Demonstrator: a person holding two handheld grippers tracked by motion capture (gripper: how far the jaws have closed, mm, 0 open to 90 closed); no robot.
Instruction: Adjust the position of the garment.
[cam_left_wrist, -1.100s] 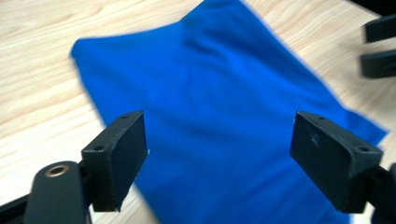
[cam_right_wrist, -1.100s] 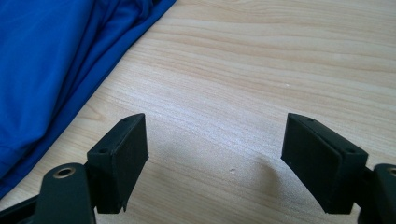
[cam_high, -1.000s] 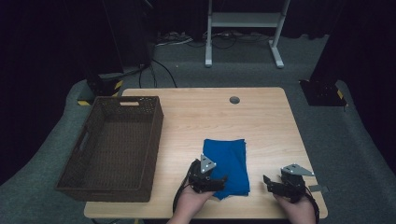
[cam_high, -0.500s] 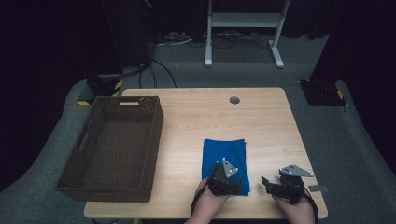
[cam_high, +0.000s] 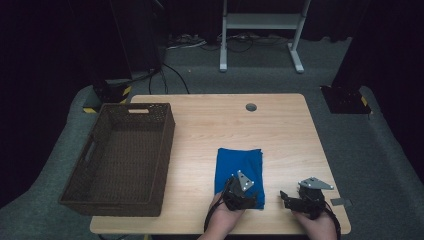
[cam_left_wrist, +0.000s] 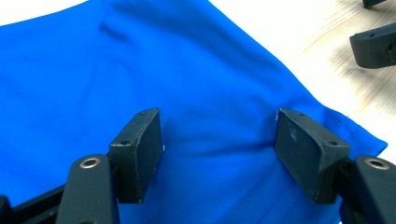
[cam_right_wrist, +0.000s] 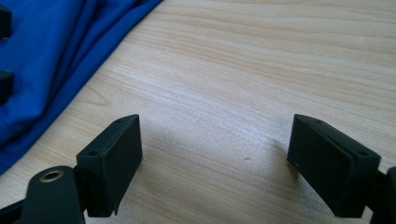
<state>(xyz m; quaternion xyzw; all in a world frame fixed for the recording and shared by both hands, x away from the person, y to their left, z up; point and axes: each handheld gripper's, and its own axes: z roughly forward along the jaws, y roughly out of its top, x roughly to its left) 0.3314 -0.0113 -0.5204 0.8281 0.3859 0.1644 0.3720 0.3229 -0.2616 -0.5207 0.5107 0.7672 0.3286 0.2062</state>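
A folded blue cloth lies on the wooden table, toward the near edge. My left gripper rests over the cloth's near right corner. In the left gripper view it stands open, both pads down on the blue cloth with fabric between them. My right gripper sits on bare wood to the right of the cloth, pointing left. Its own view shows it open and empty over the table, with the cloth's edge at upper left.
A dark woven basket with nothing in it stands on the table's left side. A small round grommet sits near the far edge. Bare wood lies beyond and to the right of the cloth. Past the table stands a white frame.
My left gripper has moved right, from the cloth's near left edge to its near right corner. The right gripper has stayed in place.
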